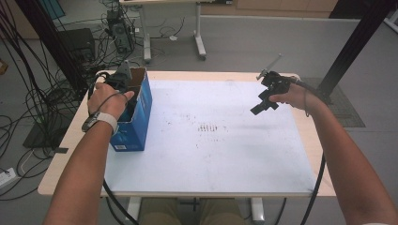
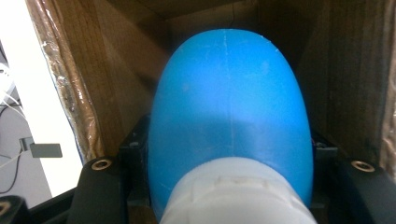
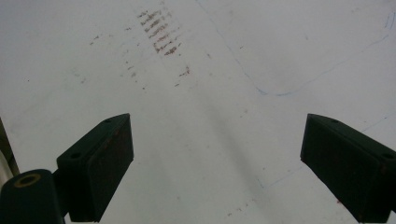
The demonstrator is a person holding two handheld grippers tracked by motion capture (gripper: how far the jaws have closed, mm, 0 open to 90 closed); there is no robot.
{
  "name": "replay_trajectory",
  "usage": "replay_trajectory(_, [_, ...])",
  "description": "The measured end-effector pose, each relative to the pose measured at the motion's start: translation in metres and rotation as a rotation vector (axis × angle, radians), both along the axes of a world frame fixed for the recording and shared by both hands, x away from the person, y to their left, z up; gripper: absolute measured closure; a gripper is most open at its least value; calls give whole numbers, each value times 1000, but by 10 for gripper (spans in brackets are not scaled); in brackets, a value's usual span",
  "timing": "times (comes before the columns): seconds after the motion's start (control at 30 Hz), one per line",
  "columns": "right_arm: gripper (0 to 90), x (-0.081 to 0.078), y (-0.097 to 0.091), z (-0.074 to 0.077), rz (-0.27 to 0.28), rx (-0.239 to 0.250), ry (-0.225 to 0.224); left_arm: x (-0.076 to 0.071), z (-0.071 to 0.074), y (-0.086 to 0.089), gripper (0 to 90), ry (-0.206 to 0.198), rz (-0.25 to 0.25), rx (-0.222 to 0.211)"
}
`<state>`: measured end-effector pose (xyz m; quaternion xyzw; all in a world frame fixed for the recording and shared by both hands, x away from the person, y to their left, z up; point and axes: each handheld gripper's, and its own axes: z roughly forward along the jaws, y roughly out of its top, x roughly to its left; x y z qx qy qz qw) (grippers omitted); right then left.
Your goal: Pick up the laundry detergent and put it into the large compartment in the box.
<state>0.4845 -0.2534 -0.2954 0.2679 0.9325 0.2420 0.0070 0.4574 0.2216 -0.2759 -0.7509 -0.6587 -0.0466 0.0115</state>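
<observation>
Left gripper (image 1: 123, 89) pinching a blue bottle (image 2: 229, 116) inside the box (image 1: 141, 117); right gripper (image 3: 217, 172) spread and empty above the table (image 1: 211, 154).

Risk, as judged: the bottle is smooth and rounded, held near its white cap (image 2: 236, 191), so it could slip or swing if lifted or let go abruptly; the cardboard walls stand close on both sides of the bottle, so a sideways pull could catch a wall and drag or tip the box; the box stands near the table's left edge, leaving little margin there; the white sheet between box and right gripper lies bare, giving open room toward the middle; the right gripper hovers well apart near the far right corner.
</observation>
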Motion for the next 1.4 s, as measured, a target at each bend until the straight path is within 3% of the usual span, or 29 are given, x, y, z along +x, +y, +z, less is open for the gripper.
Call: replay_trajectory(1.4, [95, 0, 3, 0, 6, 0, 0, -1, 0, 1, 377, -2, 9, -4])
